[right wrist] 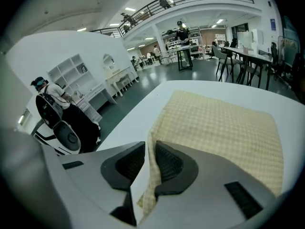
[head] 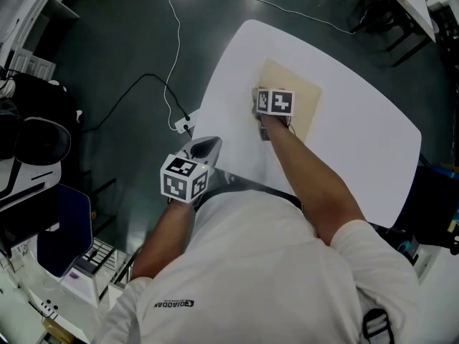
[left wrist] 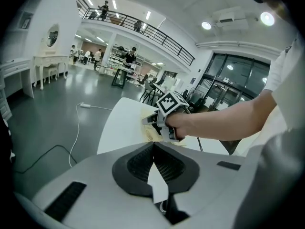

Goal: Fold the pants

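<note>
The tan checked pants lie folded flat on the white table. My right gripper is down at their near left edge. In the right gripper view its jaws stand a little apart. The raised edge of the pants runs between them along the right pad, with bare table showing beside the left pad. My left gripper hangs off the table's left side over the floor. Its jaws meet at the tips with nothing in them, and it faces the right gripper.
A white cable and a power strip lie on the dark floor left of the table. Black chairs and gear stand at the far left. A person stands among chairs beyond the table's left side.
</note>
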Demonstrator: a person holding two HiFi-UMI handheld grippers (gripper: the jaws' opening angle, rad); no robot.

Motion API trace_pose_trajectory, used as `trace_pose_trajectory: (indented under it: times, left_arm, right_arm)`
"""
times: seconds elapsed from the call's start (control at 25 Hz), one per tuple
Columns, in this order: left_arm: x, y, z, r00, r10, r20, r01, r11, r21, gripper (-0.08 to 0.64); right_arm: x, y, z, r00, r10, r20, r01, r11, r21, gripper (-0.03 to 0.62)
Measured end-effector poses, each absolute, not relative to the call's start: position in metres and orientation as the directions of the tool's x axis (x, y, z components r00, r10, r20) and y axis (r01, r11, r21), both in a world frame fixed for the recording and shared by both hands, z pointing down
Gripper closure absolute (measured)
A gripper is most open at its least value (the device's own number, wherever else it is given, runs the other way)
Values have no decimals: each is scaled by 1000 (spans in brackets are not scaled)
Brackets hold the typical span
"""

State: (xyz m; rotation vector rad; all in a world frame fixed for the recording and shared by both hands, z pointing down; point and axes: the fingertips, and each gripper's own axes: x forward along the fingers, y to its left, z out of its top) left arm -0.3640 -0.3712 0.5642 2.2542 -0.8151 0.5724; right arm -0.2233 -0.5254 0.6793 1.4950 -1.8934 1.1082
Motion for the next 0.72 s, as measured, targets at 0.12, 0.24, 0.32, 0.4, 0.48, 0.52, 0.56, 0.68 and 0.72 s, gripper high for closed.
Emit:
trace_pose_trajectory:
  times: [0.12,0.24,0.32,0.4,0.48,0.52,0.56,0.68,0.72]
  left_arm:
    - [-370,-367,569,702,-399,590,-695,-567,443,532]
    - [-369,-366,568,702,-405,586,-696,-563,446,532]
    - [-369,-365,566,703,-410,581,-696,-565,444,532]
    - [-370,-364,564,703,-417,577,-697,-565,441,532]
    - [-369,-362,560,702,-423,573,-698,-566,438,532]
    - [-367,-360,558,702,-425,571,-698,-567,437,532]
    - [-365,-358,556,703,-427,569,-698,-567,437,532]
    - [-362,-351,553,701,-437,564,-702,-563,436,532]
    - [-361,-350,553,698,-441,564,-705,-560,434,532]
  right_arm:
    - [-230,-527,693,-265,-518,813,-964,120,-238,475]
    - [-229,-530,701,-251,-490,835,-968,142,-208,502]
    - [-228,-530,703,-261,-478,839,-965,131,-225,514]
    - [-230,-529,702,-288,-470,834,-957,129,-258,513]
    - [-233,-528,699,-332,-468,819,-943,137,-305,487]
    - [-234,-527,695,-359,-468,808,-932,140,-334,468]
    - [-234,-526,691,-386,-470,794,-920,140,-365,451]
    - [-232,-520,666,-458,-499,736,-878,123,-462,412]
    - [-231,-518,654,-478,-514,712,-862,121,-491,407]
